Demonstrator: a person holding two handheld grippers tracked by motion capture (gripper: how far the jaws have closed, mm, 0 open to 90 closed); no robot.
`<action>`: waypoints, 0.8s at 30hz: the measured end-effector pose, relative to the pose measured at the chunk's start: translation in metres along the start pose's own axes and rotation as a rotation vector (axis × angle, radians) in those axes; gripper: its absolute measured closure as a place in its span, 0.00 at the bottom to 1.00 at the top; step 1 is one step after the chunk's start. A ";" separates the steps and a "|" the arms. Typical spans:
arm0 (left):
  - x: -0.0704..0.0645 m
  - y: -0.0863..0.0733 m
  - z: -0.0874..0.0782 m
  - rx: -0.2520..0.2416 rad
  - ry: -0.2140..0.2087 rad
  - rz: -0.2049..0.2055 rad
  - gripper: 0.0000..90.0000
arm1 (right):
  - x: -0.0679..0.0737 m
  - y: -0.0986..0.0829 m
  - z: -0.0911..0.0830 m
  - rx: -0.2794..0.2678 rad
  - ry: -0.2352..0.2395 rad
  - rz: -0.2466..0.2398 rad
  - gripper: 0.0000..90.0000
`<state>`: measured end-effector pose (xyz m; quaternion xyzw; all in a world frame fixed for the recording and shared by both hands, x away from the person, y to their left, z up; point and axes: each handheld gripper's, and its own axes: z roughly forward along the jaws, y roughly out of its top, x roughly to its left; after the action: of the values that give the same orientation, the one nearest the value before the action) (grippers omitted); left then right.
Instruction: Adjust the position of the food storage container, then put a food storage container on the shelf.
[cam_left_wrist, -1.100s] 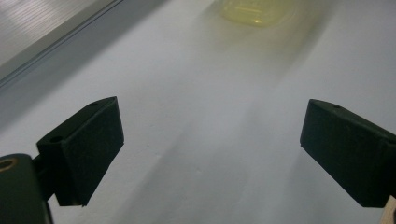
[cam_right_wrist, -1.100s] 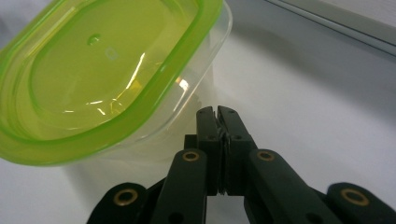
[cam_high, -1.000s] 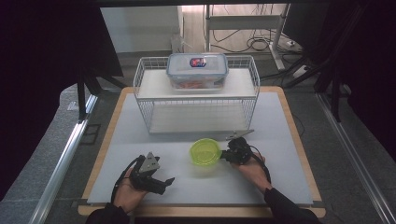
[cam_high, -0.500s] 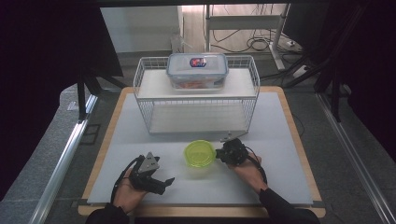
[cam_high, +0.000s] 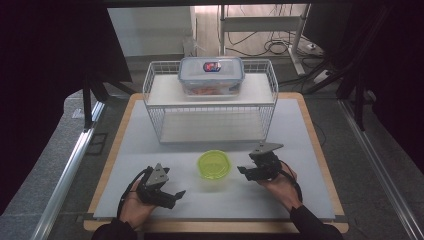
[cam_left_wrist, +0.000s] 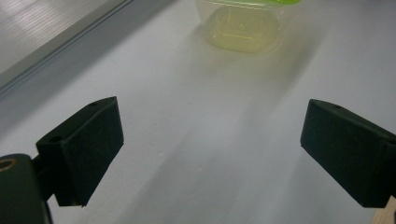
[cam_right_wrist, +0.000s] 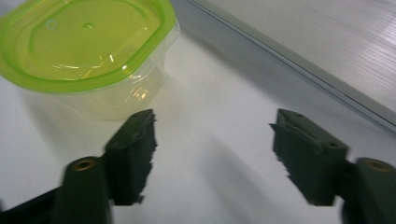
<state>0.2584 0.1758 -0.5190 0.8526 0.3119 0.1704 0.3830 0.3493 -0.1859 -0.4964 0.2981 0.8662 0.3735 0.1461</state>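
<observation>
Dim surroundings, bright table, soft shadows

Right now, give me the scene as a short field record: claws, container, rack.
left claw: open, nothing between its jaws, low over the table, left of the green-lidded container
right claw: open, nothing held, just right of the container, not touching it
green-lidded container: lid on, upright on the white mat, between the two claws
wire rack: behind the container, lower shelf bare
clear lidded box: on the rack's top shelf, closed, orange contents inside
</observation>
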 end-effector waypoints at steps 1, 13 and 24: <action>0.000 0.000 0.000 0.000 0.000 0.000 0.06 | 0.000 -0.001 -0.001 -0.004 0.001 0.006 0.28; 0.001 -0.001 -0.001 -0.002 0.007 0.002 0.07 | -0.003 -0.004 -0.010 -0.018 0.004 0.095 0.02; 0.001 0.000 -0.002 -0.001 0.013 0.001 0.07 | -0.006 0.010 -0.020 -0.051 0.078 0.162 0.25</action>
<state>0.2580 0.1780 -0.5178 0.8514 0.3140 0.1762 0.3813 0.3486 -0.1958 -0.4752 0.3486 0.8346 0.4171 0.0892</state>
